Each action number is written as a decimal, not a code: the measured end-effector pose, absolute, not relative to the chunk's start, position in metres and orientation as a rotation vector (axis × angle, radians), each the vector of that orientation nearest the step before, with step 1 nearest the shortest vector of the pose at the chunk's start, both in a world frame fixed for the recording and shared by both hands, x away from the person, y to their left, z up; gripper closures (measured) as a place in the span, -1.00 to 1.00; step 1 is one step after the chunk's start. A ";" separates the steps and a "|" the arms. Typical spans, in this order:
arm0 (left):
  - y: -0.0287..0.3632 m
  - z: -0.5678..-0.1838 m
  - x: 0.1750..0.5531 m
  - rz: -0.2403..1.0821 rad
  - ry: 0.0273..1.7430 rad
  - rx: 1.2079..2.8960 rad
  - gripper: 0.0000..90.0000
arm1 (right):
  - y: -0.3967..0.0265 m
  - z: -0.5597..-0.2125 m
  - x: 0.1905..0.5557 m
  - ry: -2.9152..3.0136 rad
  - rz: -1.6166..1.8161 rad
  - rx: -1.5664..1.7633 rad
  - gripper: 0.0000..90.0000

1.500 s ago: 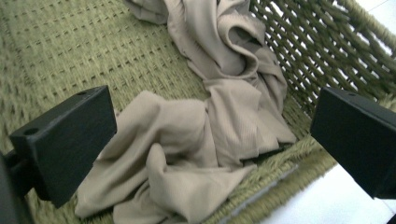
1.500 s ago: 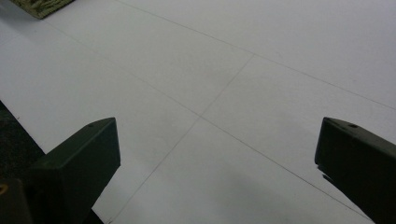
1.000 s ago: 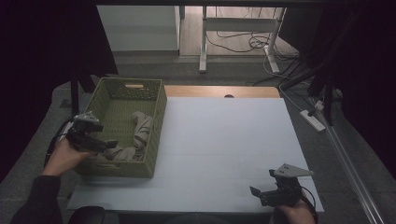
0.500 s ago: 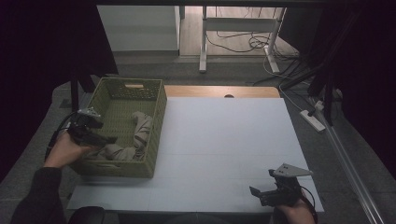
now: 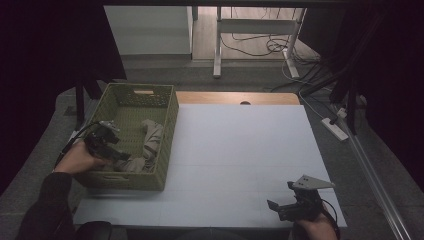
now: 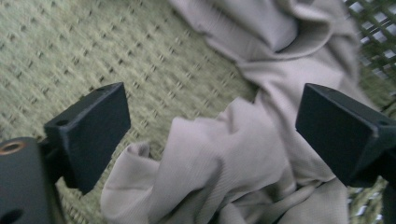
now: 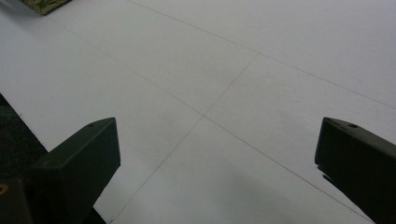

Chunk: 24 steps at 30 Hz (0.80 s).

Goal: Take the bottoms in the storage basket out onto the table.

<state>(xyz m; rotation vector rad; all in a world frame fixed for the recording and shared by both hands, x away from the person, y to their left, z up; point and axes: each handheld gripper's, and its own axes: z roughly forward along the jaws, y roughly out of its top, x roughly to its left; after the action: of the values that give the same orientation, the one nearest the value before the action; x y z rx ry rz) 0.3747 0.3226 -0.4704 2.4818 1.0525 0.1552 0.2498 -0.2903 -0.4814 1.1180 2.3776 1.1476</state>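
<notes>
A green woven basket (image 5: 170, 125) stands on the left part of the white table (image 5: 240, 145). A crumpled beige cloth (image 5: 147, 147) lies inside it. My left gripper (image 5: 120, 156) reaches down into the basket over the near end of the cloth (image 6: 219, 158). Its jaws have just been closing a little; they stand wide on either side of a fold, and the pads do not press on it. My right gripper (image 5: 280, 207) rests near the table's front right corner, open, with bare tabletop (image 7: 224, 93) between its jaws.
A strip of wooden desk (image 5: 235, 97) shows beyond the white table. Behind it are desk legs (image 5: 217, 45) and cables on the floor. A power strip (image 5: 335, 129) lies on the floor to the right. A corner of the basket (image 7: 44, 4) appears far off in the right gripper view.
My left gripper has moved down and deeper into the basket toward the cloth. The right gripper has stayed where it was.
</notes>
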 end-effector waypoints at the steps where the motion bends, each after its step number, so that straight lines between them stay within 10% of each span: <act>1: 0.323 -0.470 0.375 0.155 1.052 2.482 -0.71 | -0.290 -0.481 0.250 2.378 1.148 1.118 -0.99; 5: 0.320 -0.474 0.376 0.136 1.077 2.517 -0.51 | -0.290 -0.481 0.250 2.378 1.150 1.118 -0.98; 13: 0.318 -0.482 0.380 0.016 1.080 2.562 0.83 | -0.291 -0.481 0.250 2.377 1.152 1.118 -0.98; 24: 0.327 -0.464 0.381 0.090 1.115 2.384 0.96 | -0.290 -0.482 0.250 2.382 1.145 1.118 -0.98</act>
<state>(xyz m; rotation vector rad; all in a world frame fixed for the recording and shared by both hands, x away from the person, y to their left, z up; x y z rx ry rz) 0.3814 0.3271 -0.4643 2.3843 1.1151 0.0904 0.2501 -0.2898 -0.4816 1.1184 2.3824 1.1452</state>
